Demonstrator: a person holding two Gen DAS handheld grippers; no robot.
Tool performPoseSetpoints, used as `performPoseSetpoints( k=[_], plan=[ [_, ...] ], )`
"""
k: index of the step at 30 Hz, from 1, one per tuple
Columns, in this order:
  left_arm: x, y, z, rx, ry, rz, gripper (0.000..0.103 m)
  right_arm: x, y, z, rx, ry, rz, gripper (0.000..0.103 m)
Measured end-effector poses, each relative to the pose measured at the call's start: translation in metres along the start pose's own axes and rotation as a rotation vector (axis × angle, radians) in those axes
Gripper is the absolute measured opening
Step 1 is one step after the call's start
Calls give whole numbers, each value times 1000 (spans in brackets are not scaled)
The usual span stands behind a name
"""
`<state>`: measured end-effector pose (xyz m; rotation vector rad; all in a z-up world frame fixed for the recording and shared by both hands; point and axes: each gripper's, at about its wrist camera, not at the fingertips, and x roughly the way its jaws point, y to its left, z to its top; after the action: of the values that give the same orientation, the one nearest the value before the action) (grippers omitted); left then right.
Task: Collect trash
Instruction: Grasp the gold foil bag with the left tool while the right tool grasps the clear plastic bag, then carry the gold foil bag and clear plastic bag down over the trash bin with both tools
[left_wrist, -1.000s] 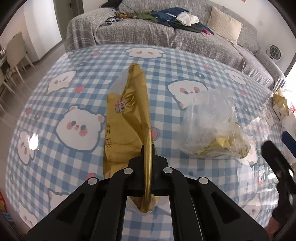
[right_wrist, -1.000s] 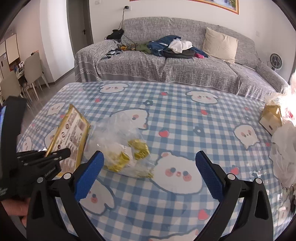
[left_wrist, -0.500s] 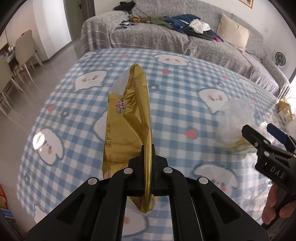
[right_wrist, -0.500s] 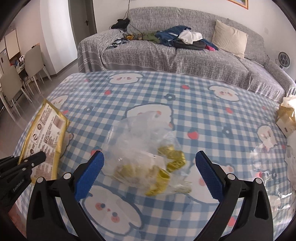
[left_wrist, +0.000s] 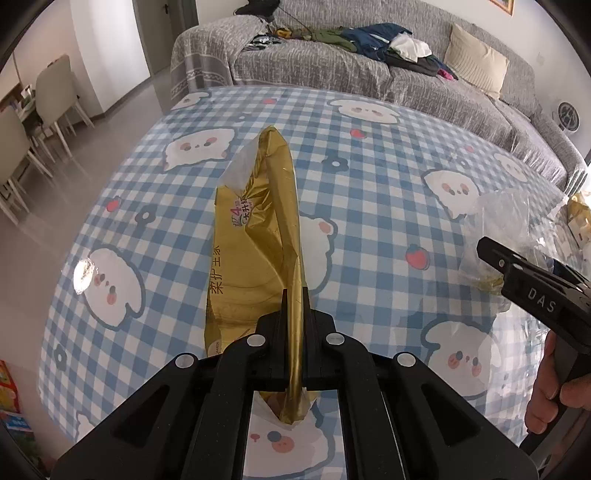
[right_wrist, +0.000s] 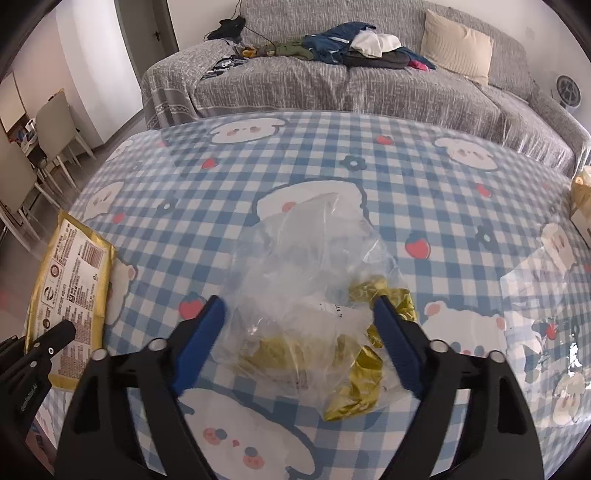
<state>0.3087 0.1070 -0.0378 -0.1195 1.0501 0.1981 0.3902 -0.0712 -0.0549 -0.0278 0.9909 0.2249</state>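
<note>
A flattened gold foil bag (left_wrist: 258, 240) hangs over the blue checked tablecloth (left_wrist: 369, 192), with my left gripper (left_wrist: 293, 295) shut on its lower edge. The same gold foil bag (right_wrist: 70, 295) shows at the left of the right wrist view, the left gripper (right_wrist: 48, 343) below it. A clear plastic bag (right_wrist: 306, 266) holding crumpled gold wrappers lies on the cloth. My right gripper (right_wrist: 299, 321) straddles it with its blue pads (right_wrist: 207, 332) on either side, the jaws closing. The pads are at the bag's edges and I see no squeeze. In the left wrist view the right gripper (left_wrist: 517, 269) covers part of the clear plastic bag (left_wrist: 498, 218).
A grey sofa (right_wrist: 351, 85) piled with clothes stands behind the table. Dining chairs (left_wrist: 48, 107) stand at the far left. A small cardboard box (right_wrist: 581, 206) and loose clear film (right_wrist: 535, 288) lie near the table's right edge. A hand (left_wrist: 546, 391) holds the right gripper.
My right gripper came down over the clear bag and its jaws narrowed around it. My left gripper carried the gold bag leftward, away from the clear bag.
</note>
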Motion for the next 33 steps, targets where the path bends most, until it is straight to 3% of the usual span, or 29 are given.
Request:
performPoseSetpoints(
  k=[7, 8, 21, 33],
  plan=[
    [0, -1, -2, 3, 4, 2, 2, 3, -5, 1, 27, 32, 12, 41],
    [0, -2, -2, 2, 5, 2, 2, 3, -5, 1, 21, 31, 14, 28],
    [-16, -14, -11, 5, -1, -17, 2, -33, -7, -12, -11, -23, -19, 26],
    [-39, -21, -44, 23, 6, -32, 2, -72, -9, -45, 25, -52, -14, 26]
  ],
)
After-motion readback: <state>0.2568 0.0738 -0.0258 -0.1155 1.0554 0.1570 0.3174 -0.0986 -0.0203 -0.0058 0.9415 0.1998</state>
